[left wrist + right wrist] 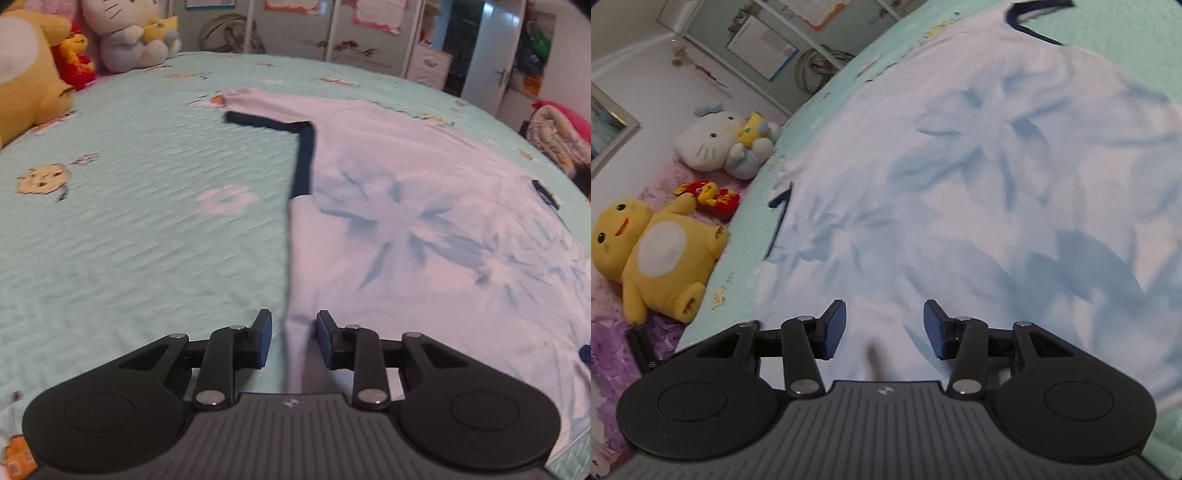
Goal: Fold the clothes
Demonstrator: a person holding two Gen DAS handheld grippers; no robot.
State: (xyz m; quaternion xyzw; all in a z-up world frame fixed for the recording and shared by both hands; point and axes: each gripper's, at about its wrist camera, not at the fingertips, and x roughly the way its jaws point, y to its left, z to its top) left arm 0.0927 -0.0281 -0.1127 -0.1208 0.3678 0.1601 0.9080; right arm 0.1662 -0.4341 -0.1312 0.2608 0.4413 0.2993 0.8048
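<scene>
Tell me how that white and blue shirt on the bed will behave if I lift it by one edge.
The shirt will probably droop limply: it lies flat and creased. It looks thin, so likely light. It may drag on the textured bedspread rather than slide.

Two wrist views, angled down, sharing shirt (424, 221)

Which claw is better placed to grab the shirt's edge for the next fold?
Probably the left claw: its open jaws straddle the side edge of the white and blue T-shirt, near the hem. The right claw, also open, hangs over the flat middle of the shirt with no edge between its fingers.
</scene>
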